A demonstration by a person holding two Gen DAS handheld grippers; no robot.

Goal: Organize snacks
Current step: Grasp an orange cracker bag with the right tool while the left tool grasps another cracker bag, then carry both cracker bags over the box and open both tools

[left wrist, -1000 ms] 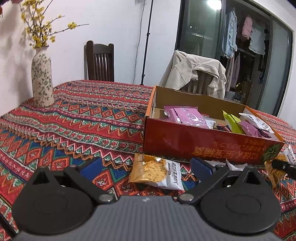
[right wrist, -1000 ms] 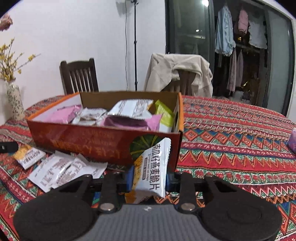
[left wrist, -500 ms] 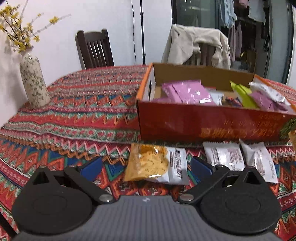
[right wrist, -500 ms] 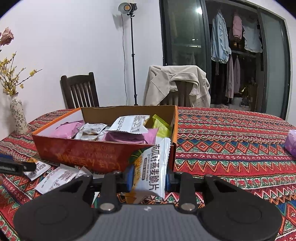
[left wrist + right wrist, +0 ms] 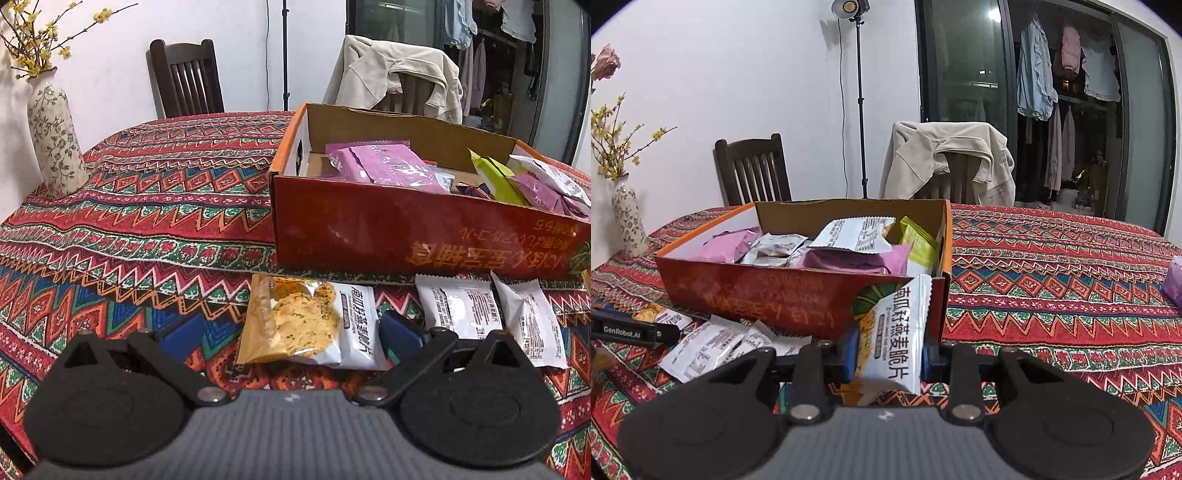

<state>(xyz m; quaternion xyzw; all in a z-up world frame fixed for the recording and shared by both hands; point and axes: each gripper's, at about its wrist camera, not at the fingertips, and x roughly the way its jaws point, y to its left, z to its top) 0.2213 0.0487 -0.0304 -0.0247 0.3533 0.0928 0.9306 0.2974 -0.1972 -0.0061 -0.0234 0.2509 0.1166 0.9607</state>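
Note:
A red cardboard box [image 5: 406, 236] [image 5: 757, 291] stands on the patterned tablecloth, holding purple, green and white snack packets. In the left wrist view my left gripper [image 5: 291, 332] is open, its blue pads either side of an orange-and-white cracker packet [image 5: 310, 321] lying flat in front of the box. Two white packets [image 5: 491, 314] lie to its right. In the right wrist view my right gripper [image 5: 888, 354] is shut on an upright white-and-orange oat crisp packet [image 5: 897, 343], held just before the box's near right corner. The left gripper's finger [image 5: 631, 328] shows at the far left.
A flowered vase [image 5: 55, 144] with yellow blossoms stands at the table's left edge. Two chairs [image 5: 753, 170] stand behind the table, one draped with a beige jacket [image 5: 945, 155]. A purple packet [image 5: 1174, 280] lies at the far right. White packets [image 5: 709, 343] lie before the box.
My left gripper has moved forward and tilted down over the cracker packet, which now lies between its open fingers. The right gripper's view has tilted upward with its packet still held.

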